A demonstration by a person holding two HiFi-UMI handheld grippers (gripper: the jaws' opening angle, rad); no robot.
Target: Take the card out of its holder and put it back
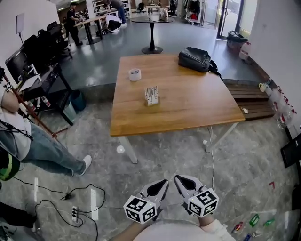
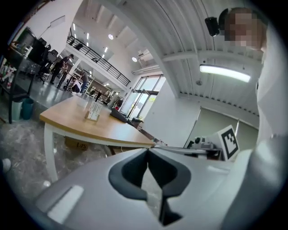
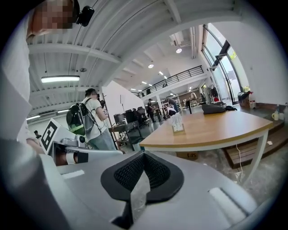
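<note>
so the left gripper (image 2: 148, 152) has its jaws pressed together, empty, well short of the table (image 2: 112, 130); card holder (image 2: 93, 111) stands back from the tabletop's near edge

Square wooden table (image 1: 188, 108), white legs, on glossy grey stone floor (image 1: 164, 155). Round black pedestal table (image 1: 152, 35) beyond it. Low wooden platform (image 1: 247, 99) along white wall (image 1: 277, 33). Glass doors (image 1: 228, 14) at far end. Ceiling strip light (image 2: 224, 73). Upper balcony railing (image 3: 173, 77).

The left gripper (image 1: 163, 182) and right gripper (image 1: 178, 180) are grey, black-padded; beyond their jaws, a honey-brown table (image 1: 188, 106), a black bag (image 1: 194, 59).
</note>
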